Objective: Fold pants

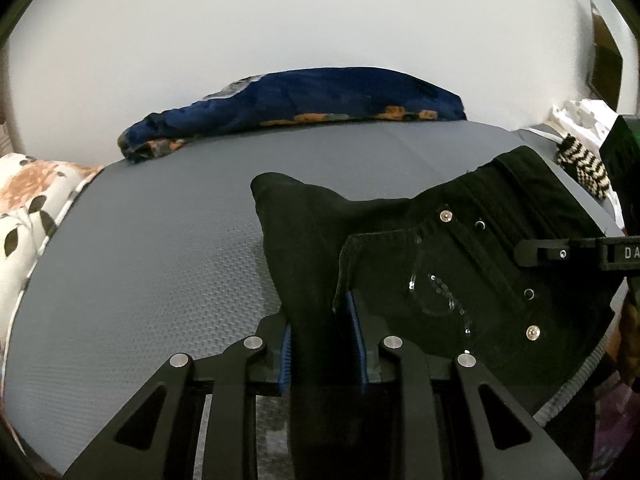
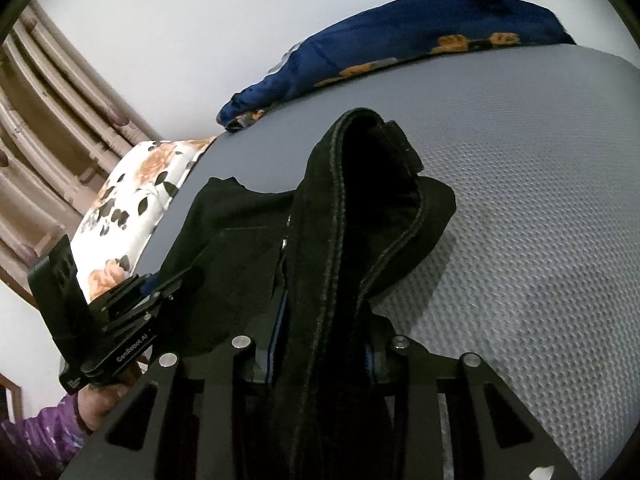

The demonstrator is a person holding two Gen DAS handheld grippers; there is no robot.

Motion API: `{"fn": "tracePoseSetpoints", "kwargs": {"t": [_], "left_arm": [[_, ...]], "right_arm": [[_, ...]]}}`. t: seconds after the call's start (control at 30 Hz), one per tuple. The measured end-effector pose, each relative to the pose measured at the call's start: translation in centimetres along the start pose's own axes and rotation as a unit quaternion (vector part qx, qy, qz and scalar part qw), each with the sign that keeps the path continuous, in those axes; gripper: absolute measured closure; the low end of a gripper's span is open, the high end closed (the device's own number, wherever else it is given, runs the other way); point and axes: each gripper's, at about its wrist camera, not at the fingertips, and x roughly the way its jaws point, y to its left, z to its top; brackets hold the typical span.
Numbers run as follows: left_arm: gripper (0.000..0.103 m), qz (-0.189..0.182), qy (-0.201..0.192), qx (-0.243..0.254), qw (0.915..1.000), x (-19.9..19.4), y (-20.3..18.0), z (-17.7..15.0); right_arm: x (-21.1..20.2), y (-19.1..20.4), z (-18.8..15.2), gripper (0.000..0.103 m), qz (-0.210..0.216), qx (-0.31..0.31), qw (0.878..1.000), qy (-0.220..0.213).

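Observation:
Black pants (image 1: pixel 440 240) with studs and sequins on a back pocket lie partly lifted over a grey textured mat (image 1: pixel 140 260). My left gripper (image 1: pixel 320 320) is shut on a bunched fold of the black fabric, which runs up between its blue pads. A finger of the right gripper (image 1: pixel 560 254) reaches in from the right edge over the pants. In the right wrist view my right gripper (image 2: pixel 324 344) is shut on a thick seamed band of the pants (image 2: pixel 352 220), which hangs up and over its fingers. The left gripper (image 2: pixel 132 304) shows at lower left, clamped on the pants' other side.
A dark blue floral blanket (image 1: pixel 300 100) lies along the mat's far edge by the white wall. A white floral pillow (image 1: pixel 24 200) sits at the left, a striped cloth (image 1: pixel 584 164) at the right. Brown curtains (image 2: pixel 48 120) hang at left. A hand and purple sleeve (image 2: pixel 36 436) hold the left gripper.

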Motion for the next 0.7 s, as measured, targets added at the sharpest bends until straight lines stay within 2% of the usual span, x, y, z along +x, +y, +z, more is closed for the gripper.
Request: {"fn": "tracePoseSetpoints", "kwargs": {"t": [0.33,0.7], "left_arm": [[0.078,0.025,-0.005,-0.014,0.9996,0.3,3.8,1.7],[0.078,0.054,-0.027,-0.039,0.9974,2.4,8.9,5.8]], "right_arm": [[3.2,2.4,2.8,0.075,0.021,-0.014,1.0,0.008],[7.5,4.5,8.6,0.075,0.042,-0.033,0.999,0.007]]}}
